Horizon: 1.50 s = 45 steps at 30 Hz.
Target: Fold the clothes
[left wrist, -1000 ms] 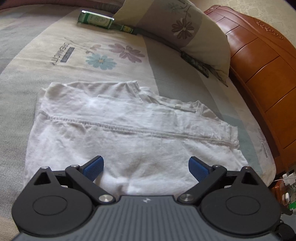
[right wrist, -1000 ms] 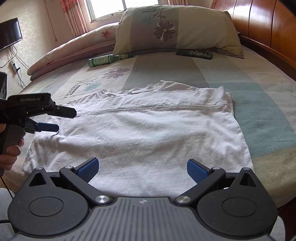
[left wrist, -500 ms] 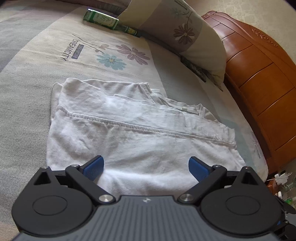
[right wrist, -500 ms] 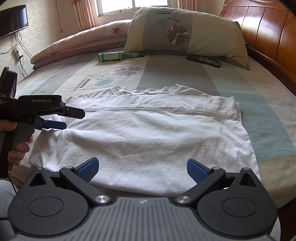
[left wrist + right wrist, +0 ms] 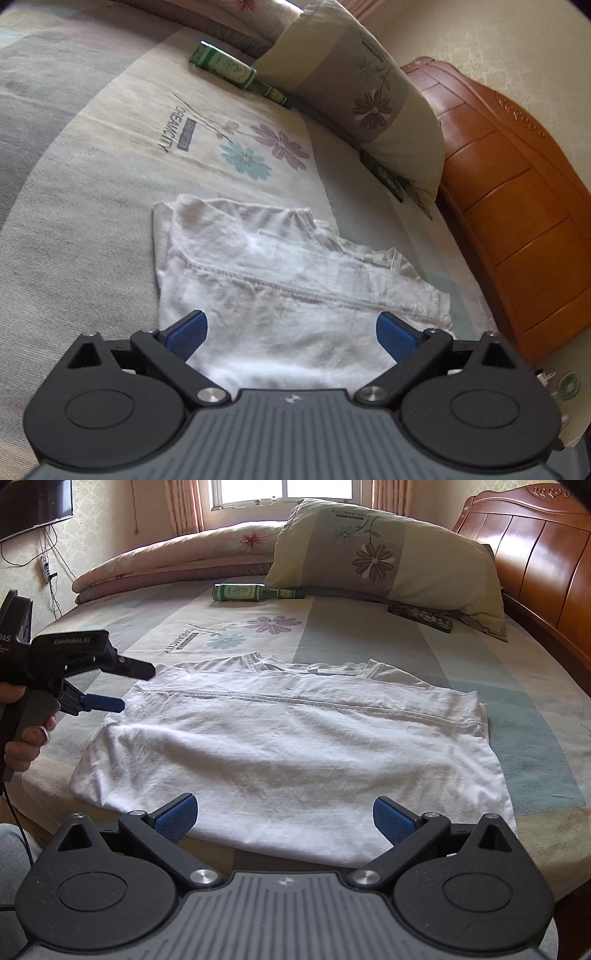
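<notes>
In the left wrist view, the left gripper (image 5: 291, 334) is hovering low over the near edge of a white shirt (image 5: 280, 295), its blue-padded fingers (image 5: 186, 332) standing wide apart with nothing between them. The shirt is lying folded on the bed (image 5: 74, 206), a stitched hem running across it from left to right and the neckline showing at its far side. Beyond the shirt, a printed flower design is showing on the bedspread. A green bottle (image 5: 225, 68) is lying on its side near the pillow (image 5: 354, 92), and a dark remote (image 5: 380, 177) is resting just under the pillow's lower edge. The wooden headboard (image 5: 517, 206) is curving along the right.

In the right wrist view, the right gripper (image 5: 284, 818) is hanging above the shirt's (image 5: 288, 746) near edge, its fingers (image 5: 175, 818) also spread wide and holding nothing. The shirt is lying flat across the middle of the bed (image 5: 535, 709), close to the near edge of the mattress. At the left, a person's hand (image 5: 22, 734) is gripping the handle of the left gripper (image 5: 131, 688), whose fingers are pointing at the shirt's left corner, parted and not touching the cloth as far as can be told. The bottle (image 5: 243, 592), pillow (image 5: 384, 557) and remote (image 5: 421, 617) are sitting at the far side, with a rolled quilt (image 5: 173, 565) beneath the window (image 5: 288, 491).
</notes>
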Tool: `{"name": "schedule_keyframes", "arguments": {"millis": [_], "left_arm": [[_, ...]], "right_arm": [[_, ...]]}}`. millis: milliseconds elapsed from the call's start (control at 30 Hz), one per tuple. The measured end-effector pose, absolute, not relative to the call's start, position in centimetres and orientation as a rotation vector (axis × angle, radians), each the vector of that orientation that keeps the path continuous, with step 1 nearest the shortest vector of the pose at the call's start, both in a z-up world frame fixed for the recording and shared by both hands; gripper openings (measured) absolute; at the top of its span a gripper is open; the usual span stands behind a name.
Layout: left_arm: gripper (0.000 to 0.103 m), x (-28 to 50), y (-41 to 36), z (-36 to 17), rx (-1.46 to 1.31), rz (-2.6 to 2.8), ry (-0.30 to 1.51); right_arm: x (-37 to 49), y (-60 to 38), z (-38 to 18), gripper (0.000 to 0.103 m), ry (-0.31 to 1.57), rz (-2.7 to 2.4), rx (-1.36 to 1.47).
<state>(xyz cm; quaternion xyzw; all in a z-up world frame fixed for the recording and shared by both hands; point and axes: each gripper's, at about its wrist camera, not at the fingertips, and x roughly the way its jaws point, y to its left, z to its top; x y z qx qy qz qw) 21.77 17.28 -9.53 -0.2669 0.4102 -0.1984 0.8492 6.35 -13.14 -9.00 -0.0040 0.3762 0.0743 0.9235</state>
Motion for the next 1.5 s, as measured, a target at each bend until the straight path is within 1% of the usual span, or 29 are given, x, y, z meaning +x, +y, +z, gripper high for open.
{"name": "schedule_keyframes", "arguments": {"millis": [167,533,933,1067,1267,1367,1500], "left_arm": [[0.098,22.3,20.4,-9.6,-0.65,-0.393,0.864],[0.098,22.1,20.5,-13.2,-0.735,-0.467,0.979],[0.098,26.6,20.9,-14.3,-0.816,-0.535,0.915],[0.098,25.9,20.5,-14.3,-0.806,-0.567,0.92],[0.098,22.8,20.3,-14.4,-0.75,-0.716,0.989],[0.098,23.6,20.2,-14.5,-0.76,-0.712,1.001],[0.098,26.1,19.9,-14.8,-0.812,-0.664,0.966]], "right_arm": [[6.5,-13.0,-9.2,0.103,0.781,0.158,-0.008],[7.2,-12.8,-10.1,0.103,0.807,0.181,0.0],[7.7,-13.3,-10.7,0.103,0.824,0.167,0.018],[7.4,-13.3,-10.6,0.103,0.819,0.183,0.016],[7.0,-13.4,-10.4,0.103,0.815,0.212,0.015],[6.7,-13.5,-10.2,0.103,0.808,0.217,0.02],[6.4,-13.6,-9.8,0.103,0.793,0.217,0.029]]}}
